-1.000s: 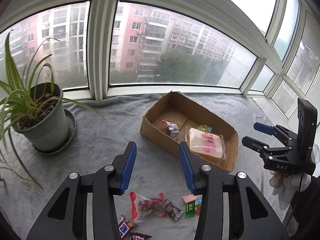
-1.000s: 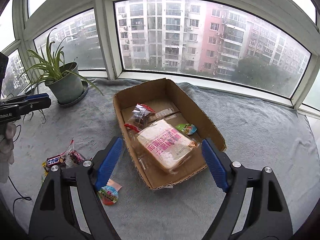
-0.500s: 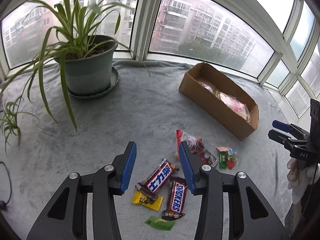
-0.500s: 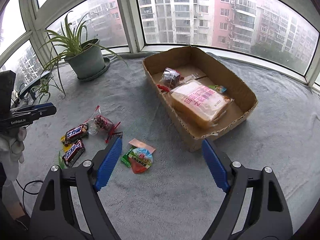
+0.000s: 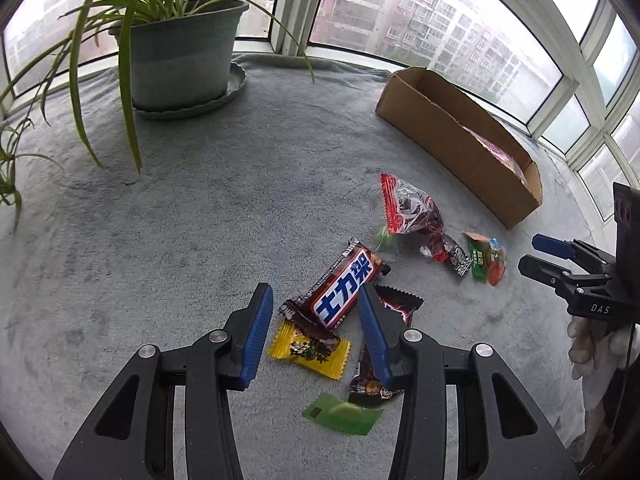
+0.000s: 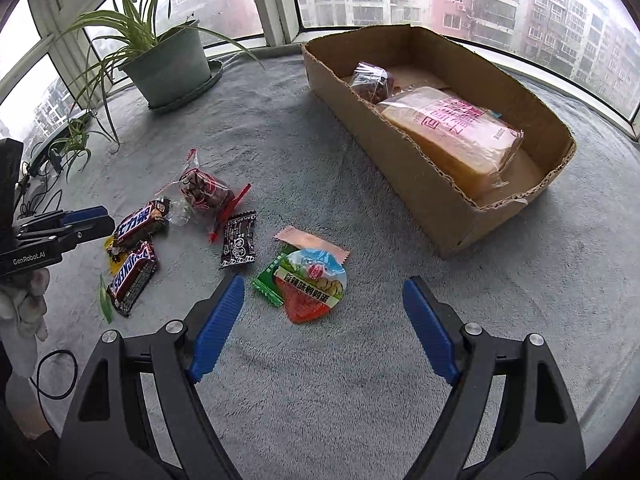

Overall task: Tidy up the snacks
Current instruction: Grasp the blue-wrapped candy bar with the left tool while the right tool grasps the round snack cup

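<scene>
My left gripper [image 5: 314,290] hangs open just above a brown Snickers bar with Chinese lettering [image 5: 344,284], which shows between its fingers. A second Snickers [image 6: 134,276], a yellow candy [image 5: 308,346] and a green candy [image 5: 342,414] lie around it. My right gripper [image 6: 324,282] stands wide open over a green and orange packet [image 6: 312,280], not touching it. A red-edged clear bag [image 6: 204,190] and a small black packet [image 6: 240,240] lie between the two. The cardboard box [image 6: 400,152] holds a bagged loaf [image 6: 452,132] and a small clear bag [image 6: 370,80].
A potted spider plant [image 5: 180,52] on a saucer stands at the back left, its leaves drooping over the grey blanket [image 5: 200,220]. Window frames close off the back. A black cable [image 6: 56,376] loops at the left edge beside a gloved hand [image 6: 24,308].
Both grippers have dropped and swung away from the box toward the loose snacks, which now look much larger and closer. Neither pair of jaws has changed width.
</scene>
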`<state>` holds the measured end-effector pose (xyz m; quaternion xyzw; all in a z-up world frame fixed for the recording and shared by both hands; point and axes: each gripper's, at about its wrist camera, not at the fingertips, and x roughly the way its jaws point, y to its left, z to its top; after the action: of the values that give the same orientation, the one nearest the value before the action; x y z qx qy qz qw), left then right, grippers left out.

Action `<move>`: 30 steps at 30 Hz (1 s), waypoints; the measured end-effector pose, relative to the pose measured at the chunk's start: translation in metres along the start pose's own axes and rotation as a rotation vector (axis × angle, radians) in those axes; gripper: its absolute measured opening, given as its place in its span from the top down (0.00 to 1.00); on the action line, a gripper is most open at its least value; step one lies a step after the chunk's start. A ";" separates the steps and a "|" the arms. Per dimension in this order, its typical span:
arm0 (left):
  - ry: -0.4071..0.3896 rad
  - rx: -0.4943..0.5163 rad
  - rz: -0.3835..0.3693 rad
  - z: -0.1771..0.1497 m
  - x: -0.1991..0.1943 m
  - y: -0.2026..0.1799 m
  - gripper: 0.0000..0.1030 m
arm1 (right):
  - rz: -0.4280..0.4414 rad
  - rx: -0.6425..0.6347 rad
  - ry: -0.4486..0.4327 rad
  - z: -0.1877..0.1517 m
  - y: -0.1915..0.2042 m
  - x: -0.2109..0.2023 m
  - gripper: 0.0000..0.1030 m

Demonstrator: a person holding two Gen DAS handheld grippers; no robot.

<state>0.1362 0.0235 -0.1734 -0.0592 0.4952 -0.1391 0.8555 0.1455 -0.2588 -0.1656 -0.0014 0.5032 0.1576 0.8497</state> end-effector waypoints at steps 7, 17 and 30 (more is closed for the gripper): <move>0.021 0.019 -0.015 -0.002 0.008 -0.001 0.59 | 0.006 0.033 0.032 -0.001 -0.003 0.015 0.19; 0.043 0.088 0.007 0.003 0.023 -0.011 0.59 | 0.006 0.023 0.060 0.001 0.003 0.028 0.34; 0.039 0.114 0.020 0.003 0.032 -0.016 0.73 | 0.007 -0.004 0.078 0.004 0.010 0.035 0.57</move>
<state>0.1510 -0.0019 -0.1950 -0.0026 0.5035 -0.1596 0.8491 0.1613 -0.2392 -0.1920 -0.0073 0.5357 0.1614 0.8288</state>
